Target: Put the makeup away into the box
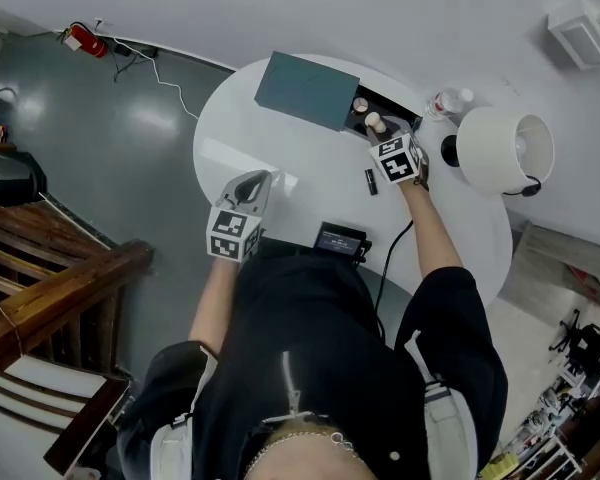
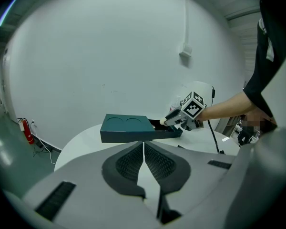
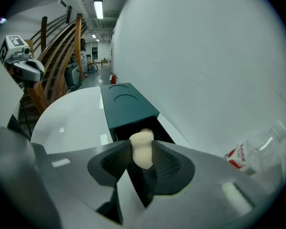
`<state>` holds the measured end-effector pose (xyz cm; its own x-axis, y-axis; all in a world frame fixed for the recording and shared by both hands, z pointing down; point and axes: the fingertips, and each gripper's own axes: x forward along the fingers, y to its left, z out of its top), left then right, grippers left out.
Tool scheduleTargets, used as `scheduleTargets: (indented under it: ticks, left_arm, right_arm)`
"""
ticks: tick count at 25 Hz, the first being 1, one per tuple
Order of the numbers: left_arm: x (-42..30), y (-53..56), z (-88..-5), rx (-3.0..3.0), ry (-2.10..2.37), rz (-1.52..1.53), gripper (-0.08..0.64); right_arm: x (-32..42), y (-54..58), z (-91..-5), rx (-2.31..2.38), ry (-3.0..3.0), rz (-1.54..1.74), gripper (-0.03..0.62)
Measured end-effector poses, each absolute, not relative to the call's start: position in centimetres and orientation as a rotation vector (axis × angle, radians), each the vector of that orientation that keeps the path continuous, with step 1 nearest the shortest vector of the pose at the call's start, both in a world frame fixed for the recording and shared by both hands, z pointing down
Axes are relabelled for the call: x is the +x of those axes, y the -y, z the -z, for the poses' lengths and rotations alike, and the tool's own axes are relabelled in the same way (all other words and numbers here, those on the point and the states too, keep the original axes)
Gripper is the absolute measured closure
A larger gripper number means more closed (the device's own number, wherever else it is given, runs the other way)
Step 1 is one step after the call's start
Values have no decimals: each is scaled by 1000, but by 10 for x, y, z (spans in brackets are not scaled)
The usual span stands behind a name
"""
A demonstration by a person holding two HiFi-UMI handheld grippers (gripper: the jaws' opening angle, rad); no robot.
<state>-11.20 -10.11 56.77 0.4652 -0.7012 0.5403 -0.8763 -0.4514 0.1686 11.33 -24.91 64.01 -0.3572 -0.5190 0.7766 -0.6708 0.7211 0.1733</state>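
Above white table (image 1: 280, 160), right gripper (image 3: 142, 152) jaws clamp cream sponge (image 3: 142, 143)

Left gripper (image 1: 252, 180): sat left of centre in the head view, jaws closed together with nothing between them.
Right gripper (image 1: 377, 126): reached toward the upper right, tilted steeply down, jaws clamped on a cream makeup piece (image 3: 141, 144).
Left arm (image 1: 212, 298): bent near the torso.
Right arm (image 1: 435, 233): forearm stretched out.

Box (image 1: 308, 90) on table (image 1: 238, 140); bottle (image 1: 450, 101) right of box; lamp (image 1: 495, 153) beside bottle.
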Motion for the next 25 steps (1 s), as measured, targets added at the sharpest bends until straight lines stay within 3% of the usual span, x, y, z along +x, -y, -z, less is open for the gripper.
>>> scheduleTargets:
  ticks: [25]
  left_arm:
    - [-142,103,-578,2196,1378,-546,546]
  right_arm:
    - [77,272,-693,702,2014,-345,426]
